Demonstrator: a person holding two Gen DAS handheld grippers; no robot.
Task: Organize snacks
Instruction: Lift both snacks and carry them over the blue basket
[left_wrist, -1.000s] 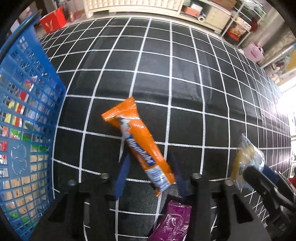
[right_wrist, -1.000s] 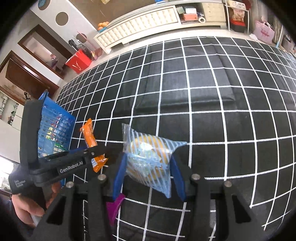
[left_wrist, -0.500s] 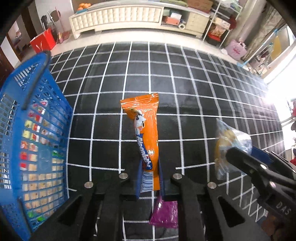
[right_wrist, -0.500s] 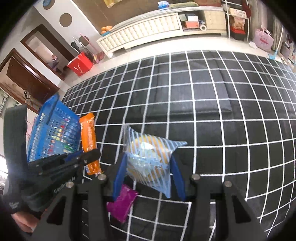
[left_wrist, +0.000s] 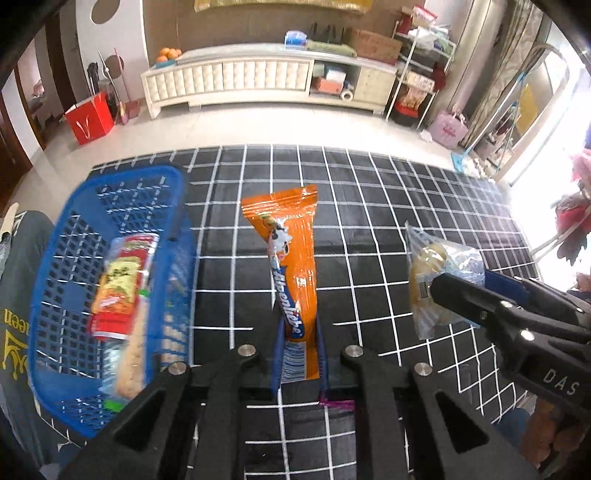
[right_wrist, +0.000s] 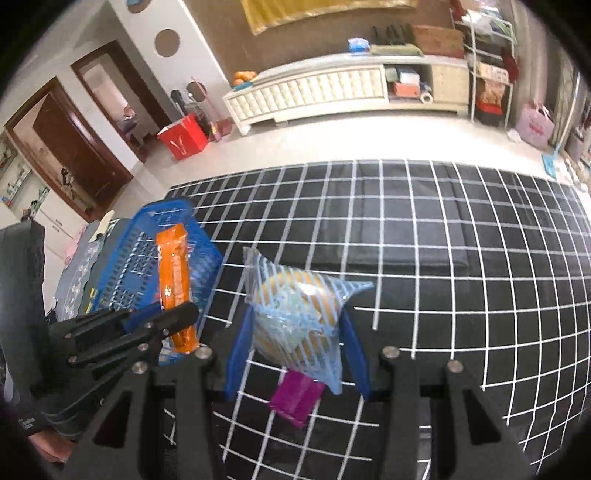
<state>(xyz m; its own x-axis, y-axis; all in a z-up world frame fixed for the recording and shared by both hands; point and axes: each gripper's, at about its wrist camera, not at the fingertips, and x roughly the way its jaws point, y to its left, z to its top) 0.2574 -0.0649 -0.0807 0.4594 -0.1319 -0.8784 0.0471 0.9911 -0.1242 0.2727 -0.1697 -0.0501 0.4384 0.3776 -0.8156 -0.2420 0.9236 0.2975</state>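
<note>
1. Your left gripper is clamped on the orange bar, held in the air beside the basket, not yet over it.
2. Your right gripper is clamped on the bun bag, also off the cloth.
3. The basket already holds a red pack and other snacks.
4. Left to do, by my reading: drop both, then fetch the purple pack on the cloth.

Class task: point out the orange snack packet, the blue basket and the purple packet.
orange snack packet (left_wrist: 293, 280), left wrist view, printed middle.
blue basket (left_wrist: 177, 206), left wrist view, right rim.
purple packet (right_wrist: 295, 400), right wrist view, centre.
</note>
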